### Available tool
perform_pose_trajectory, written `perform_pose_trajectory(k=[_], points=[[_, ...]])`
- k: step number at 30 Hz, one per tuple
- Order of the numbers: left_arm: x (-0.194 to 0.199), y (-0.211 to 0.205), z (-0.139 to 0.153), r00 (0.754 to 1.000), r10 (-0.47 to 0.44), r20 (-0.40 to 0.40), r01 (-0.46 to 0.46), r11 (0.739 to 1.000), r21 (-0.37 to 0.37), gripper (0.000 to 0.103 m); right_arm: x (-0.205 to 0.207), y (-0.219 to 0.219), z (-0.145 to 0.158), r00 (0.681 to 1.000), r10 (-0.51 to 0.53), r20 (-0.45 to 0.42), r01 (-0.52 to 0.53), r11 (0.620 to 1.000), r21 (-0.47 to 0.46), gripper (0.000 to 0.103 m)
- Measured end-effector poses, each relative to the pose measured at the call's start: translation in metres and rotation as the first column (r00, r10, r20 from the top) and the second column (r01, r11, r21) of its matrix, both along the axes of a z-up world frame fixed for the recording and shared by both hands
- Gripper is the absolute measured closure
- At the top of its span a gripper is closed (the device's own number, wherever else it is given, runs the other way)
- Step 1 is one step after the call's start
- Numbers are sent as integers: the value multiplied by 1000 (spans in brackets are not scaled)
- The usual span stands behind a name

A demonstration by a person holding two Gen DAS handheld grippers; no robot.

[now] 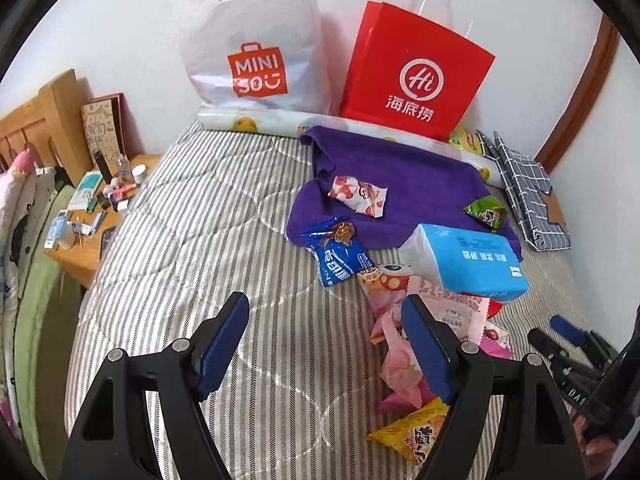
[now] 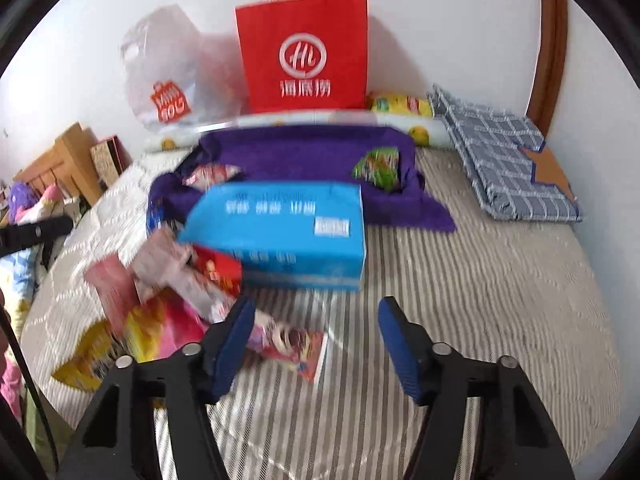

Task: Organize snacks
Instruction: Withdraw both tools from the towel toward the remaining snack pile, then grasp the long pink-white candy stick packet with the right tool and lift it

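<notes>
Snacks are scattered over a striped bed cover (image 1: 192, 240), and none has yet been gathered by either tool. Most of them are heaped in a loose pile (image 1: 404, 344) of pink, white and yellow wrappers at the near right, just beside and partly under a blue tissue pack (image 1: 468, 260). A blue cookie packet (image 1: 336, 252) is seen at the near edge of a purple towel (image 1: 420, 184), while a red-and-white packet (image 1: 358, 195) and a small green packet (image 1: 486, 210) are lying on the towel itself, well apart from each other. Against the far wall a red paper bag (image 1: 412, 76) and a white Miniso bag (image 1: 252, 44) are stood upright; they are judged to be the likely receptacles, though their mouths are not shown. The left gripper (image 1: 324, 344) is held with its jaws spread wide over bare cover, nothing between them, its right finger overlapping the pile in view. The right gripper (image 2: 316, 340) is likewise held wide apart and empty, pointed at the tissue pack (image 2: 280, 232), with a flat red packet (image 2: 296, 346) lying between its fingers below; that view is blurred, so contact cannot be judged. A folded checked cloth (image 2: 508, 168) is left at the far right.
</notes>
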State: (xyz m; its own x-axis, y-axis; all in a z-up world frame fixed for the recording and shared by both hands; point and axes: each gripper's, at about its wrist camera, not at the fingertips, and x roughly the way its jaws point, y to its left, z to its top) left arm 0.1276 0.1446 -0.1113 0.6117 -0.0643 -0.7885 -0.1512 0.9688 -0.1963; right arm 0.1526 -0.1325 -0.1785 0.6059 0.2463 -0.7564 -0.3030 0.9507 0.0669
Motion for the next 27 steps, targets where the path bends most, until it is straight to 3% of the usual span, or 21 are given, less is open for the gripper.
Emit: perform_pose_trajectory(k=[19, 27], points=[[5, -13, -21, 998, -46, -49, 46, 999, -4, 25, -13, 15, -33, 995, 99, -26, -100, 994, -44, 47], [7, -12, -25, 997, -56, -61, 56, 998, -1, 25, -7, 22, -41, 995, 95, -24, -96, 993, -62, 47]])
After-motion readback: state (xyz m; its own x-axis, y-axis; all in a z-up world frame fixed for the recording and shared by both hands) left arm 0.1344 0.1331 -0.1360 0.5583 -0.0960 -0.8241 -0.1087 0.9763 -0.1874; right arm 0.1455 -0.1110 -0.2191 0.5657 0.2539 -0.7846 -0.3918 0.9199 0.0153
